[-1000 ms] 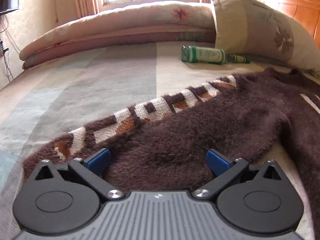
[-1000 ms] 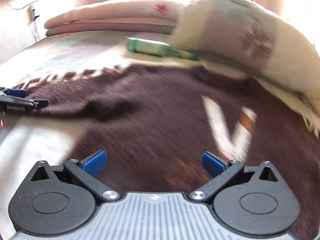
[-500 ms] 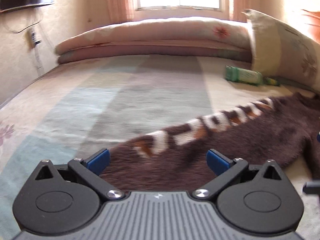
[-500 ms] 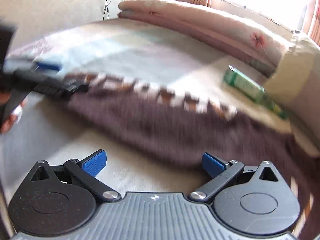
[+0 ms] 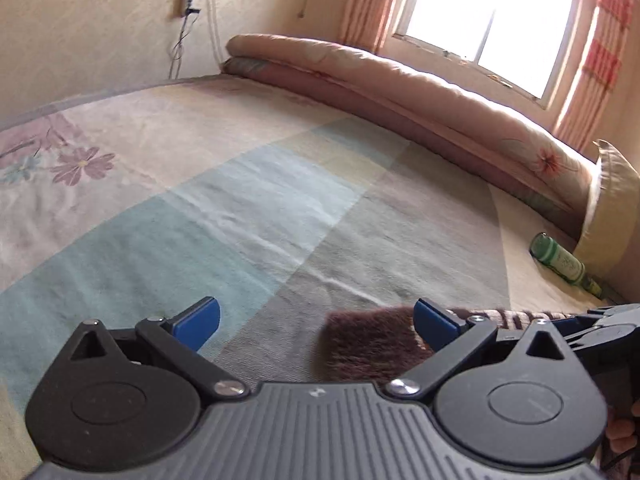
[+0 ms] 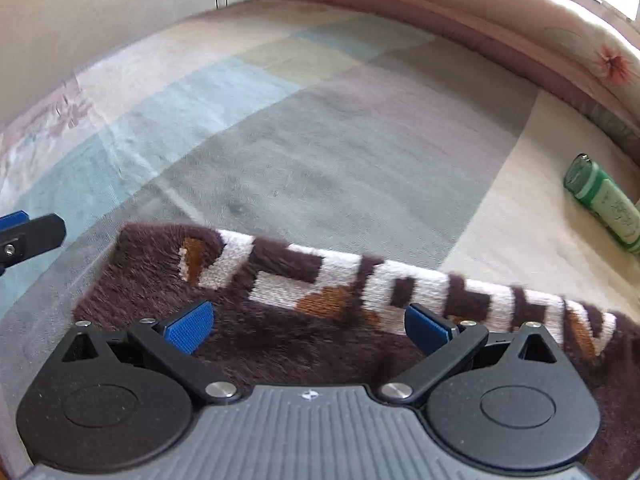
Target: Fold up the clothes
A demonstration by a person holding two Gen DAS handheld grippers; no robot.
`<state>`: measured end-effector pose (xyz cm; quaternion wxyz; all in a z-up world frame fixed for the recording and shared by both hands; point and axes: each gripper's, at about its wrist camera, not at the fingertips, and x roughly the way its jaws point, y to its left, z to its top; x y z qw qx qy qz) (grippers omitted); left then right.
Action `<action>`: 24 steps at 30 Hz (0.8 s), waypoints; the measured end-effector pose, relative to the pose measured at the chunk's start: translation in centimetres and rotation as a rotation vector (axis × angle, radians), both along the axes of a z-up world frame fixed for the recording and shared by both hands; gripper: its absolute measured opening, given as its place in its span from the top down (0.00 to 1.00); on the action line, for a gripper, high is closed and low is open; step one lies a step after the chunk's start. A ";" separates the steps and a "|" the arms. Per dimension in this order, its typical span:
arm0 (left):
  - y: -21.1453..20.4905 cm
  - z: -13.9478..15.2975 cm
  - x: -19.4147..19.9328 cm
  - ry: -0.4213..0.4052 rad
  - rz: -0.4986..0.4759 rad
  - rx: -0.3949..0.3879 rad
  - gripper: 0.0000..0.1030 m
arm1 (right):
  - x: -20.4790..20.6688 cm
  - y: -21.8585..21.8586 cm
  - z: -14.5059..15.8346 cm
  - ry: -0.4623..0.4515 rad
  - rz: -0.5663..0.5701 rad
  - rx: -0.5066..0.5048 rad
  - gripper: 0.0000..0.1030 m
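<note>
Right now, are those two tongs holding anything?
Left tongs: open, holding nothing; the sweater sleeve lies on the bed between its tips.
Right tongs: open, empty, over the same sleeve.

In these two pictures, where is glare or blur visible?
Left wrist view: the bright window is overexposed, and the fuzzy brown patterned sweater looks slightly blurred. Right wrist view: the same sweater's right end is smeared; the green glass bottle stays fairly sharp.

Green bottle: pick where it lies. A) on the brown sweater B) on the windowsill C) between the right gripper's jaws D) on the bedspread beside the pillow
D: the green bottle lies on its side on the bedspread by the pillow, clear of the brown sweater.
</note>
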<state>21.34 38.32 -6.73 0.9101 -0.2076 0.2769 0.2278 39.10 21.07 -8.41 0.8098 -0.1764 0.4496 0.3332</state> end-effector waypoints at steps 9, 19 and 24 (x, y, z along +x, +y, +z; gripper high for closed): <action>0.7 -0.1 -0.1 0.009 0.016 -0.014 0.01 | 2.2 3.2 -1.9 -0.024 -0.047 0.021 0.00; -1.5 0.7 1.3 -0.040 -0.105 -0.039 0.00 | 2.7 -8.2 3.3 -0.080 -0.054 -0.006 0.00; -2.9 0.6 2.4 -0.018 -0.123 -0.023 0.00 | 7.9 -16.8 2.8 -0.077 -0.366 0.004 0.00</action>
